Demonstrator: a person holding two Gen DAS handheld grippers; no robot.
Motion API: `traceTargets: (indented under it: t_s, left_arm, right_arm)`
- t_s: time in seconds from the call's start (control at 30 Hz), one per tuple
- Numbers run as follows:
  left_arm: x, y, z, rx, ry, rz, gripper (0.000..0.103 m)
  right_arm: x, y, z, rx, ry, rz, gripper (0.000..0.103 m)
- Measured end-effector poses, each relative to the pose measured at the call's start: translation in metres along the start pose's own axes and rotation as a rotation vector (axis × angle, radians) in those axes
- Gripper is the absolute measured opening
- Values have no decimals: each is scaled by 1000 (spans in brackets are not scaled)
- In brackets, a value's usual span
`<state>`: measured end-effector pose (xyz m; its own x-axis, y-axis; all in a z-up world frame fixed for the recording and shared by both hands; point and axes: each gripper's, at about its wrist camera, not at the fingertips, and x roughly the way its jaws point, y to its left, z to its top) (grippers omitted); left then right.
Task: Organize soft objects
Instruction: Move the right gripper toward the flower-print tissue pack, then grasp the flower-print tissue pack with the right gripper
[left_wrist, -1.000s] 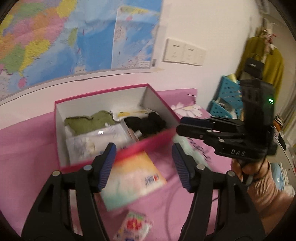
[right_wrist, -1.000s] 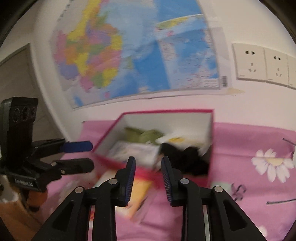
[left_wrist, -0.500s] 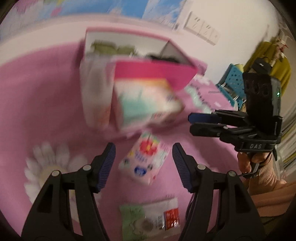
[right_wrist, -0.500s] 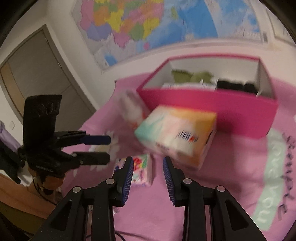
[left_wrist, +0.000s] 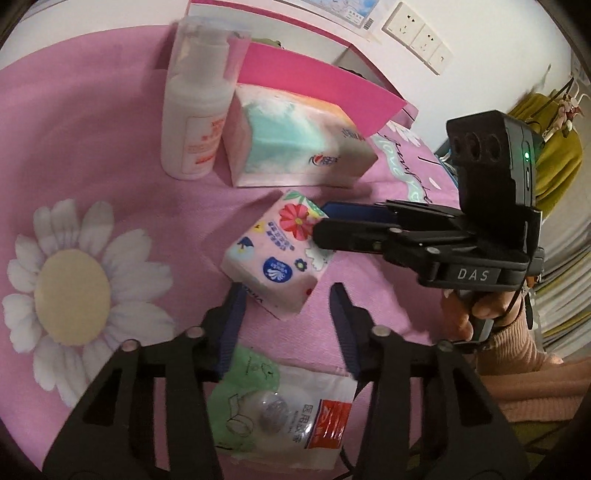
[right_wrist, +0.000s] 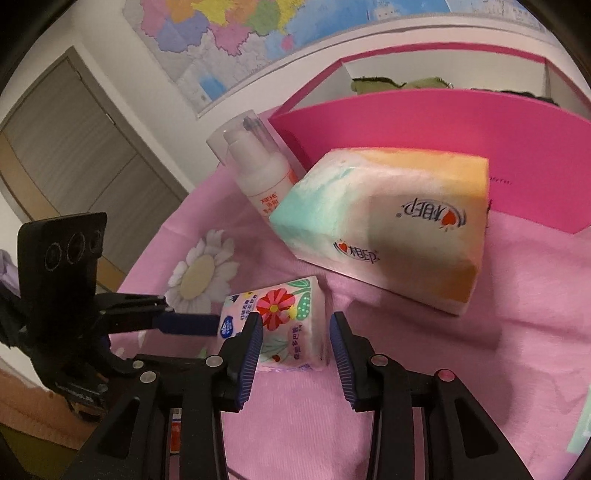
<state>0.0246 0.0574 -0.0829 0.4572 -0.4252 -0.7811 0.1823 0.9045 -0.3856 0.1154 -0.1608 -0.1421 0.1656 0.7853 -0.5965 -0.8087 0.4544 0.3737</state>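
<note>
The tissue pack lies flat on the pink surface. The right gripper straddles its near end, jaws parted, not gripping. The left gripper is closing, empty, just short of it.

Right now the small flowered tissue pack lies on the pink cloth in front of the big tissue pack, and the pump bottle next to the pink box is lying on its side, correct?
Not quite: the pump bottle stands upright, as the left wrist view shows. The rest holds: the small flowered tissue pack lies on the pink cloth in front of the big tissue pack, and the bottle is next to the pink box.
</note>
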Motion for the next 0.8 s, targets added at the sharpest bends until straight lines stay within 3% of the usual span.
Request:
traceTargets:
  t_s: [0.37,0.8]
  left_arm:
    - [9,-12,9,17,5,-9,46]
    - [4,-52,32,132,-37,-34,46]
  right_arm:
    - [-6,2,-8,3,-20,-23,34]
    - [-60,2,-16,26,-143,-95,34]
